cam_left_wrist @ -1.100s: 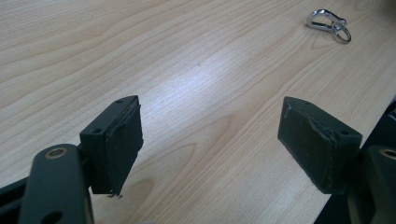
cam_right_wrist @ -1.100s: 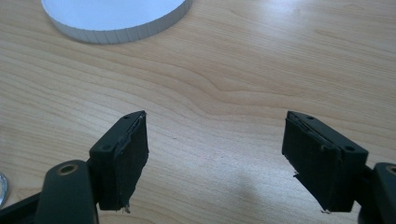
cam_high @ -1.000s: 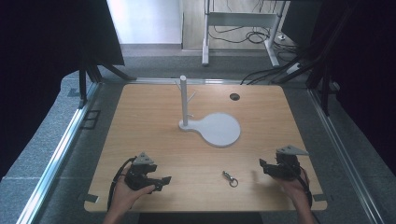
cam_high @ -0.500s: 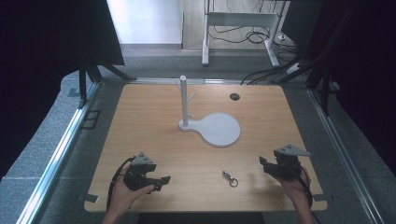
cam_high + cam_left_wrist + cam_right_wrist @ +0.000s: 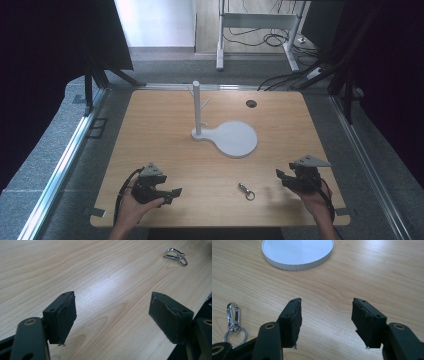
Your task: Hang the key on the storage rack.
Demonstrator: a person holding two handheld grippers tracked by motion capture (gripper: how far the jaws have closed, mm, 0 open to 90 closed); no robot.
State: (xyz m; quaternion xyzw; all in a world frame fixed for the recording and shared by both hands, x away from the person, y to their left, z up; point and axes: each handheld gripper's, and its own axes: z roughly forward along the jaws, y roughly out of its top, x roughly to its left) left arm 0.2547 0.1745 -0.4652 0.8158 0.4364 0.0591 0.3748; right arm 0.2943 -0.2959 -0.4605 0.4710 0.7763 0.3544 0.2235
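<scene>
- High view: keyring clip (image 5: 246, 190) lies flat on the counter (image 5: 165, 135), between my two grippers, nearer the right one. Right gripper (image 5: 280, 174) sits at its 3 o'clock, left gripper (image 5: 176, 191) at its 9. White stand (image 5: 224, 132) is well apart at 12.
- Left gripper view: jaws wide open, nothing between them; clip (image 5: 175, 255) far off at 1 o'clock.
- Right gripper view: jaws have just been closing, still well apart and empty; clip (image 5: 233, 320) at 9 o'clock, outside them.
- Handling, my read: small, light, rigid metal, smooth, so likely to skid. I'd pinch the snap-hook body across its width, not the loose ring.
</scene>
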